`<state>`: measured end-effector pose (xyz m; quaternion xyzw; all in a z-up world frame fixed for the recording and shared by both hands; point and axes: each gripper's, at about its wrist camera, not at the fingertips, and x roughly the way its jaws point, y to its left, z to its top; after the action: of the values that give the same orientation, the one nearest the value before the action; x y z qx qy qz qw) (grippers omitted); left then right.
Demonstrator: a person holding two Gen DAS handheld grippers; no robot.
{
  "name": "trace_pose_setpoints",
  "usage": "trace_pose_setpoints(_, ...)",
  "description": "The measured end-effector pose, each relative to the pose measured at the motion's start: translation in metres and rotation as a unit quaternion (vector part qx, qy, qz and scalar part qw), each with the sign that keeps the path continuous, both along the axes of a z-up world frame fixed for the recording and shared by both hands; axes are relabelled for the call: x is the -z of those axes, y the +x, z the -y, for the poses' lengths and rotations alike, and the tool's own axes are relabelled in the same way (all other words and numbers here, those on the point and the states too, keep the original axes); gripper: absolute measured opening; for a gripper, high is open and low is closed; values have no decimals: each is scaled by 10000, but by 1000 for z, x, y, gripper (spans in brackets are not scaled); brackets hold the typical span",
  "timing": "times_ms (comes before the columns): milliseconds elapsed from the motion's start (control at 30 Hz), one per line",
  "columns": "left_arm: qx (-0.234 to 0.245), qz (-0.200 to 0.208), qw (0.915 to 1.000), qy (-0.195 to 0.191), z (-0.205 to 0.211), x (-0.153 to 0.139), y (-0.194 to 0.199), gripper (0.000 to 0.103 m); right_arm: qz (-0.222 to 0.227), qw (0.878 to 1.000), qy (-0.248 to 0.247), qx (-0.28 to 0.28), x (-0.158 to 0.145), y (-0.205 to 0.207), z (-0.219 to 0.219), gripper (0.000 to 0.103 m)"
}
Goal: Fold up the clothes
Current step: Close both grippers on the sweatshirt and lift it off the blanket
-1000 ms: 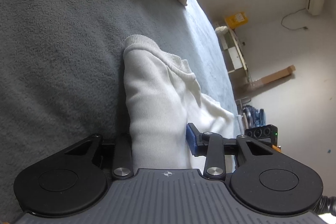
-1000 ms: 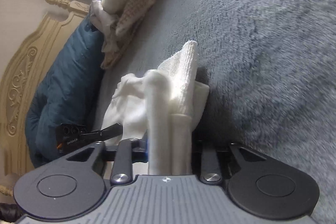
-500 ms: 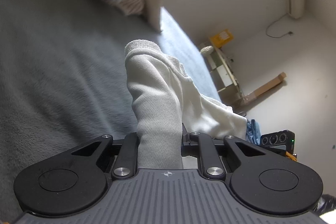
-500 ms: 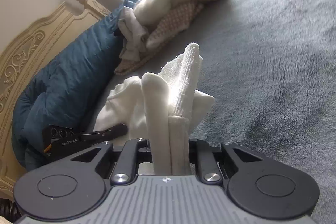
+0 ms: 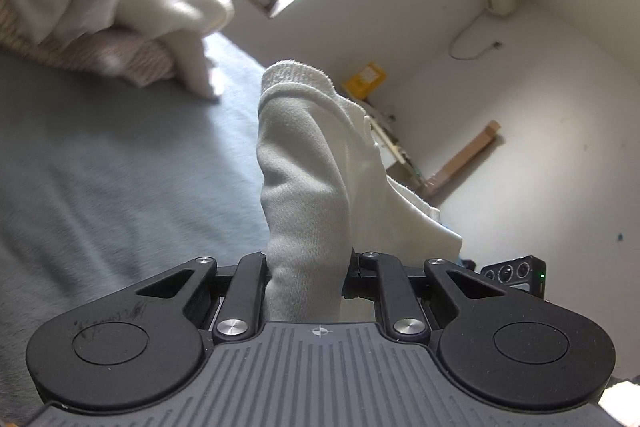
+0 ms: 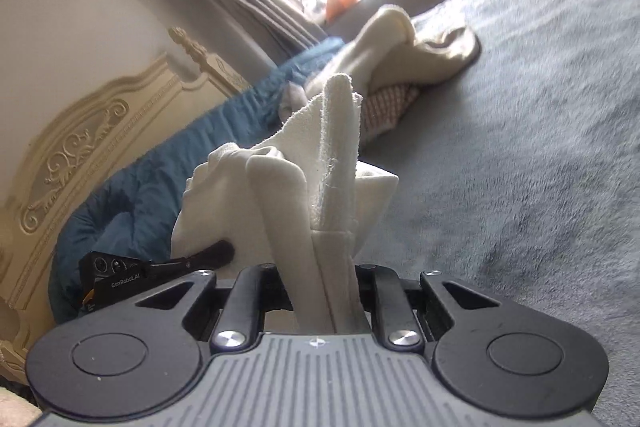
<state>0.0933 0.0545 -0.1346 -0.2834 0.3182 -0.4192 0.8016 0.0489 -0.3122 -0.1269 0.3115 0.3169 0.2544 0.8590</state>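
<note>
1. Clenching a bunched edge of the white garment (image 5: 308, 187), left tool (image 5: 307, 269) carries it above the grey bed (image 5: 100, 167).
2. Clamping another gathered edge of that garment, right tool (image 6: 320, 277) holds it over the bed, near the blue quilt (image 6: 132, 195) and a heap of other clothes (image 6: 400, 43).
3. Judging the step: lifting the piece clear to spread it.
4. Calling next for drawing both tools apart, then laying the cloth flat for a fold.
</note>
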Motion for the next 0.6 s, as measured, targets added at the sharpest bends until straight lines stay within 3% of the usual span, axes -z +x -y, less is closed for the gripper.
trace_pose_setpoints(333, 821, 928, 9918, 326, 92, -76, -14, 14, 938, 9909, 198, 946, -50, -62, 67, 17)
trace_pose_setpoints(600, 1828, 1439, 9710, 554, 215, -118, -36, 14, 1411, 9730, 54, 1827, -79, -128, 156, 17)
